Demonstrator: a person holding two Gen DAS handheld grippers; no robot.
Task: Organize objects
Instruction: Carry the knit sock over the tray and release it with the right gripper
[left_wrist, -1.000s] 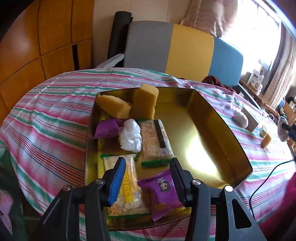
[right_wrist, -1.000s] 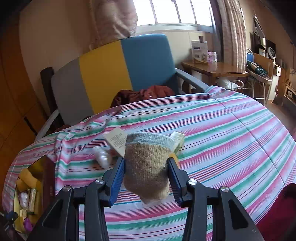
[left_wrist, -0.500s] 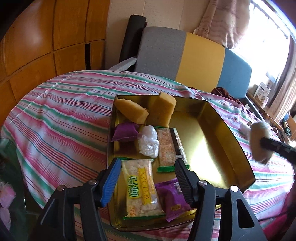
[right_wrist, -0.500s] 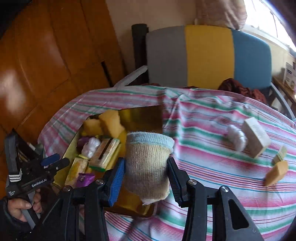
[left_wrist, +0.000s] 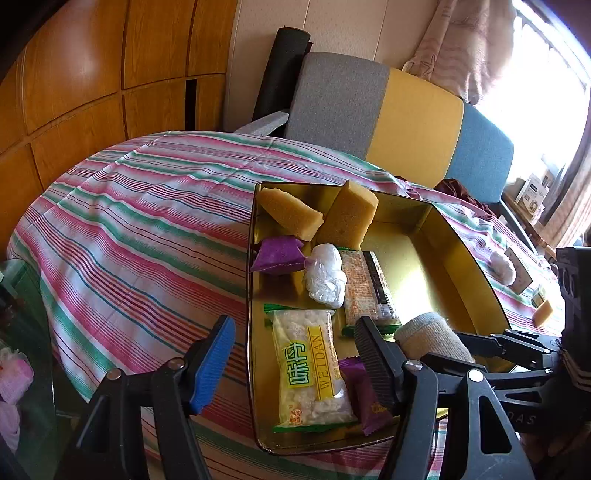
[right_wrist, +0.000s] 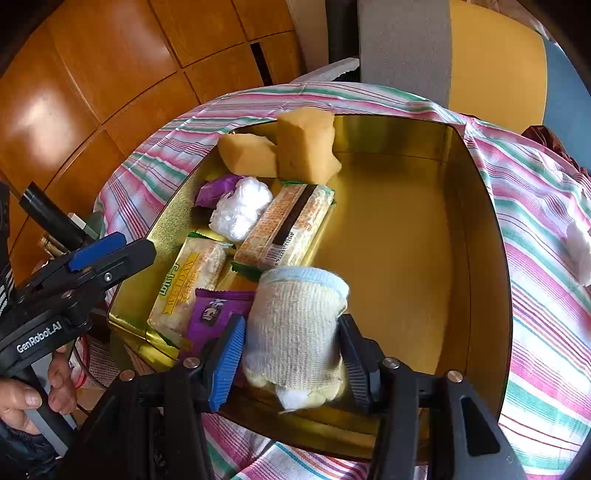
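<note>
Your left tool (left_wrist: 295, 360) hangs wide and empty at the gold tin's (right_wrist: 476, 236) near left corner, jaws just opened, astride its wall, over the Weidan packet (left_wrist: 310, 365). Further right, the rolled sock (right_wrist: 295, 328) sits between your right tool's (right_wrist: 291, 360) loosening jaws, long axis pointing away along the fingers. The tin's bare floor lies directly beyond and right, so your right hand is nearer.

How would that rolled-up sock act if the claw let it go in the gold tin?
The sock looks soft: its knit sides bulge between the right claw pads, so it probably squashes rather than slips. Being a rounded roll, it might tip or roll a little on the tin's smooth floor. It likely weighs little.
</note>
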